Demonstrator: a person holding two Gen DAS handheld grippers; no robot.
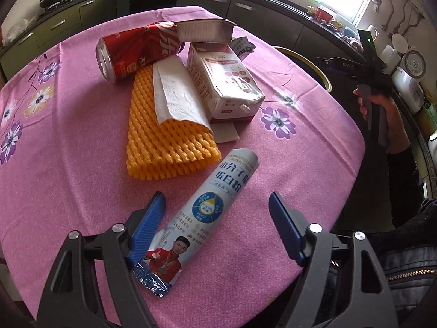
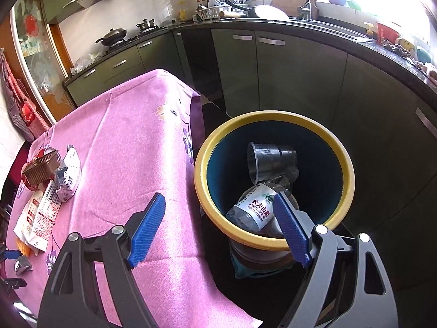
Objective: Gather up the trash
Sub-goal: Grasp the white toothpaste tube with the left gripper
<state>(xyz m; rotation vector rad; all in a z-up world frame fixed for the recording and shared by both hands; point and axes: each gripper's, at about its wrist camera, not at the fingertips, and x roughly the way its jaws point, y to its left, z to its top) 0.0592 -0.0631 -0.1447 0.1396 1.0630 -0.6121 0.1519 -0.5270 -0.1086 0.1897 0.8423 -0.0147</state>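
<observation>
Near table [image 1: 68, 142]: bare cloth left of the powder sachet [image 1: 215, 199].
Far side: can [image 1: 131, 52], foam net [image 1: 166, 125], carton [image 1: 226, 82] crowd together.
Bin [image 2: 270, 243]: mouth unobstructed; bottle [image 2: 254, 205], cup [image 2: 270, 161] inside.

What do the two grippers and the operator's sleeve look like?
Both match: the left gripper and right gripper each have two fingers with ribbed blue pads on black angular brackets with triangular cutouts and round silver pins. In the left wrist view the right unit's body shows white lettering, a green light and a grey handle. The sleeve is dark; a dark jacket with a gold zip sits nearby.
</observation>
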